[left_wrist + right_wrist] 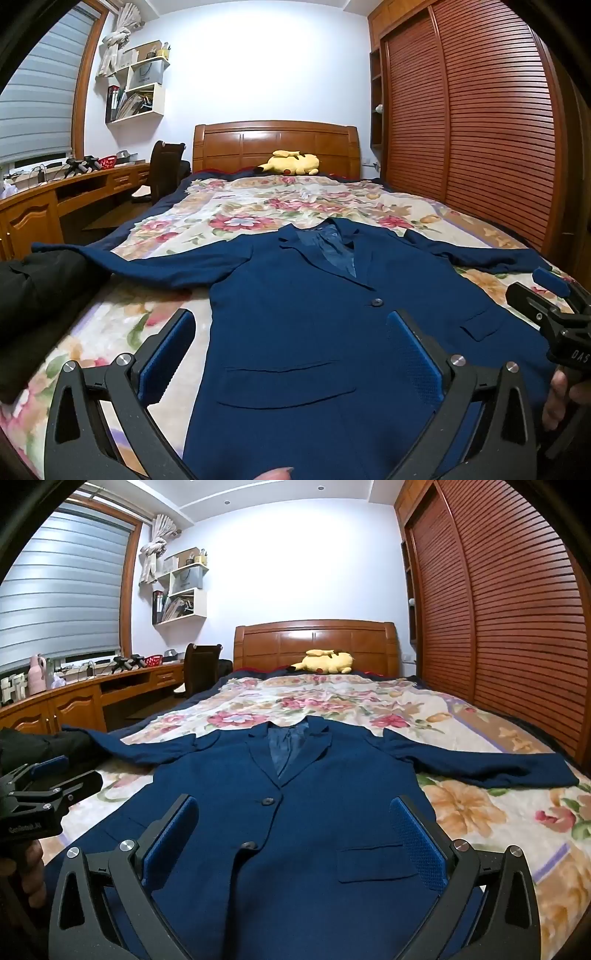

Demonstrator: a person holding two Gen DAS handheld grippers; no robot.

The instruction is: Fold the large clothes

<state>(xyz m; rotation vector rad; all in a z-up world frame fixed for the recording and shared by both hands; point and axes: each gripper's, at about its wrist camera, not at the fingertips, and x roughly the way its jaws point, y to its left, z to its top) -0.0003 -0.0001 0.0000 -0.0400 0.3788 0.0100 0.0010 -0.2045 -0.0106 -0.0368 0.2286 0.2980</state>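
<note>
A navy blue suit jacket [314, 314] [295, 812] lies face up and buttoned on the flowered bedspread, both sleeves spread out sideways. My left gripper [291, 347] hovers open over its lower left front, above the flap pocket, with nothing between the blue pads. Over the lower right front my right gripper [295, 830] also stands open and holds nothing. Each gripper shows at the edge of the other's view, held by a hand: the right gripper [546, 299] and the left gripper [55, 775].
A black garment [37, 288] lies at the bed's left edge by the left sleeve. A yellow plush toy [291, 162] rests against the wooden headboard. A slatted wardrobe [480, 129] runs along the right side, a wooden desk [74, 698] and chair along the left.
</note>
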